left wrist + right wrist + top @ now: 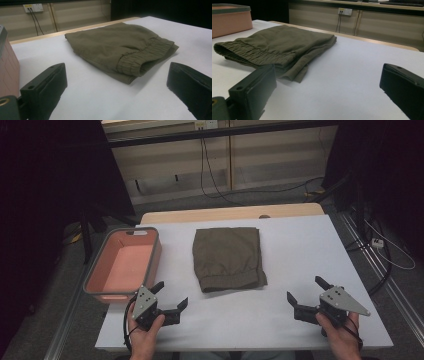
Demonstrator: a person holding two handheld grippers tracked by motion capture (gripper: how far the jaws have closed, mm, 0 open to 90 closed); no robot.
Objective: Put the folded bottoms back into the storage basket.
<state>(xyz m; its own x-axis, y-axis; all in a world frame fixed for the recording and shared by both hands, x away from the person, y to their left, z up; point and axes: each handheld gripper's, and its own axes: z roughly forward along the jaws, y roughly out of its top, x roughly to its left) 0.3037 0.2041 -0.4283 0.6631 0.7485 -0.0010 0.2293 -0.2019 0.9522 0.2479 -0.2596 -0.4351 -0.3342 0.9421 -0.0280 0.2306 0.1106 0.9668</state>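
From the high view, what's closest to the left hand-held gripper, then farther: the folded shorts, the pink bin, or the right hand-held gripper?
1. Pink bin, just left of the left hand-held gripper.
2. Folded shorts, mid-table.
3. Right hand-held gripper, far right.

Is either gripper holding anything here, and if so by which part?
Nothing is held. The left gripper and right gripper are both open above the table, short of the folded trousers.
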